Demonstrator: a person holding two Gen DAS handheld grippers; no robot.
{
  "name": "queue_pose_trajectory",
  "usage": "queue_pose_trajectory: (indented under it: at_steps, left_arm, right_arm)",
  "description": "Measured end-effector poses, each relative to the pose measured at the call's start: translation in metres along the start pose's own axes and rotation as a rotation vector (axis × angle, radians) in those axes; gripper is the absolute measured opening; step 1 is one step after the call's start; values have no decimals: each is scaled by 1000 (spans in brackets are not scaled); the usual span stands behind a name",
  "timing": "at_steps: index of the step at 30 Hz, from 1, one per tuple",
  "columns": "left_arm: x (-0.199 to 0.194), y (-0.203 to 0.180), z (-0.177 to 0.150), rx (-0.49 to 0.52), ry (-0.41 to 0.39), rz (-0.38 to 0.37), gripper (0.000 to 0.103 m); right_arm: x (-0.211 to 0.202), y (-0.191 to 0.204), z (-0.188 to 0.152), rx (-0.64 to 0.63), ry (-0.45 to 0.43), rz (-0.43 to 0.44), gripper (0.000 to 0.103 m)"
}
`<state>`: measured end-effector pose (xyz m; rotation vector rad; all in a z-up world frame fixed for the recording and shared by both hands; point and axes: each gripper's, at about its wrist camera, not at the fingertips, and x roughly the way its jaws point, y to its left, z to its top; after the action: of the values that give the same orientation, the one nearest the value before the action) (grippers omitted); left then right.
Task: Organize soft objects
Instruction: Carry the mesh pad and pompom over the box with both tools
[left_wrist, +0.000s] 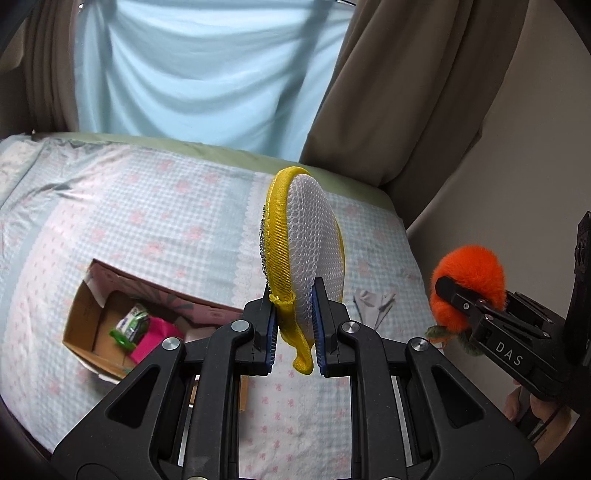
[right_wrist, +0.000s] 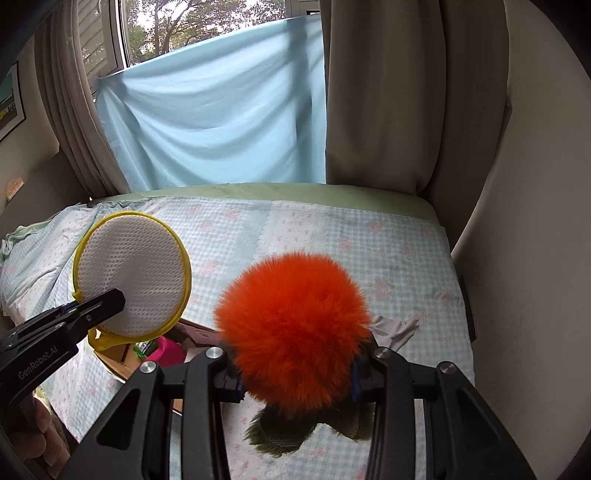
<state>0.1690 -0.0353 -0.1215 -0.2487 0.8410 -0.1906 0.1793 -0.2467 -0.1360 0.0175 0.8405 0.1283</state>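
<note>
Yellow-rimmed white mesh pad stands upright above the bed, pinched at its lower edge by the left hand-held gripper. Only that view looks into the open cardboard box below. The right wrist view shows the right hand-held gripper clamped on the orange pom-pom, with green fur beneath.

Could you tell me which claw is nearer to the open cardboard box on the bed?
Left. The left claw, holding the yellow-rimmed mesh pad, hovers just right of the cardboard box. The right claw, gripping the orange fluffy toy, is farther right, near the bed's edge.
</note>
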Motion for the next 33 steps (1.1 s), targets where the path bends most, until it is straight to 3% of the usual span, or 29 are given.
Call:
queue_pose_trajectory:
  at_steps: [6,14,23,33]
  left_arm:
    - [-23,52,8,37,21,-12,14]
    - [-7,138,9,98,123,-33,14]
    - [22,216,5,191,219,31,14]
    - [77,272,-16,206,330,148,14]
  right_arm:
    - [-11,60,-4,27,-1,18,36]
    - [0,134,-3,106,21,-32,36]
    - [35,197,-8,186,88,-65,36]
    - [104,225,-36,200,238,-64,36]
